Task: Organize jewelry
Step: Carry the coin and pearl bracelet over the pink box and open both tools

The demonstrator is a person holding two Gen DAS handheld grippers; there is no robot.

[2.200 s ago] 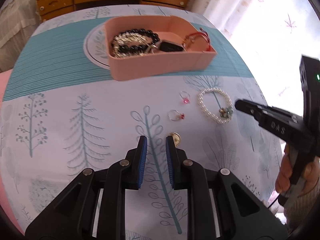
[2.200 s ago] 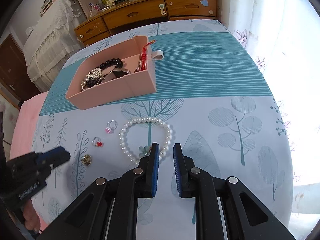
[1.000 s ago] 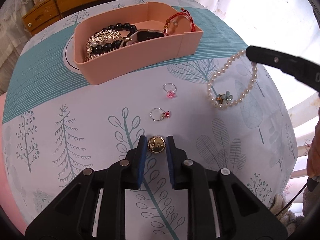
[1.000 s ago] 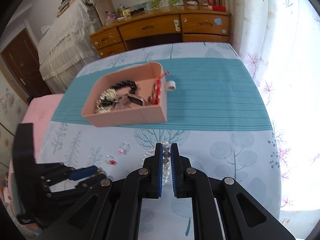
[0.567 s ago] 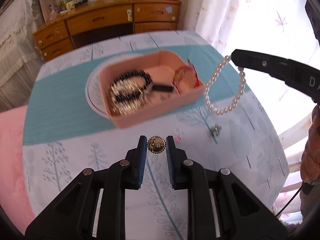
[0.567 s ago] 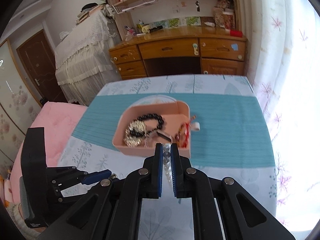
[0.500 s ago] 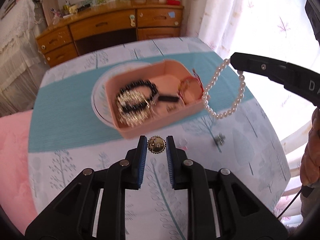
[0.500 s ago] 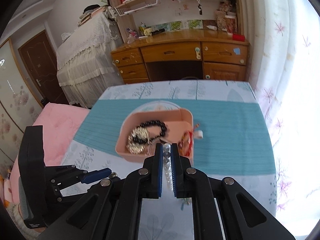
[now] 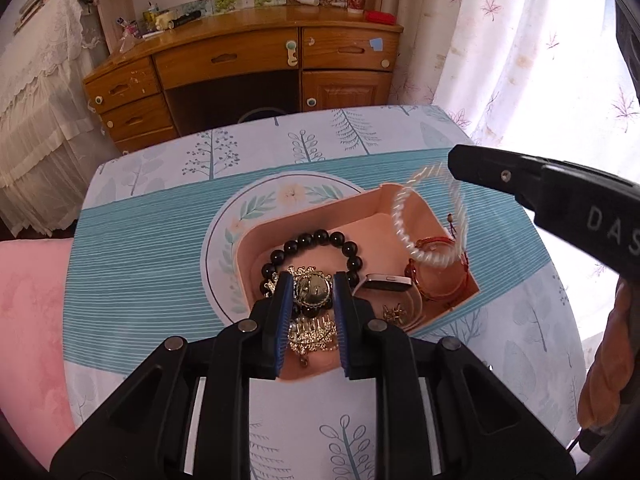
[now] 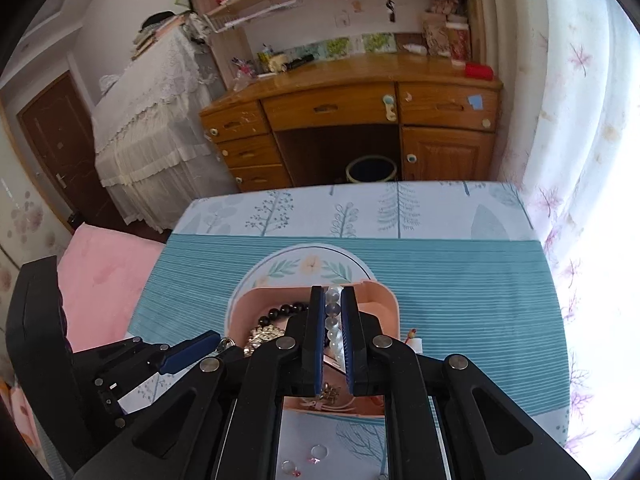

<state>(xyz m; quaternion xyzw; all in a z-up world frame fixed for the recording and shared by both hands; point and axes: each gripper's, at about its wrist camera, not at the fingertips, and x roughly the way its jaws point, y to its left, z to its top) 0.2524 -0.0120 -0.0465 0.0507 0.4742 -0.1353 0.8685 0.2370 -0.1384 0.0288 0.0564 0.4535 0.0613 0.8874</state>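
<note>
Pearl bracelet (image 9: 430,220) and gold brooch (image 9: 313,289), each pinched between fingers above crowded pink tray (image 9: 404,200).

left gripper (image 9: 309,289) | angled steeply down, jaws clamped on brooch (image 9: 313,289) || right gripper (image 10: 333,309) | angled steeply down, jaws closed on pearl bracelet (image 10: 334,330) || hand (image 9: 608,364) | seen at right edge

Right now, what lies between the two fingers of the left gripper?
A round gold brooch, pinched between the left gripper fingers above the pink box; the left wrist view shows it.
</note>
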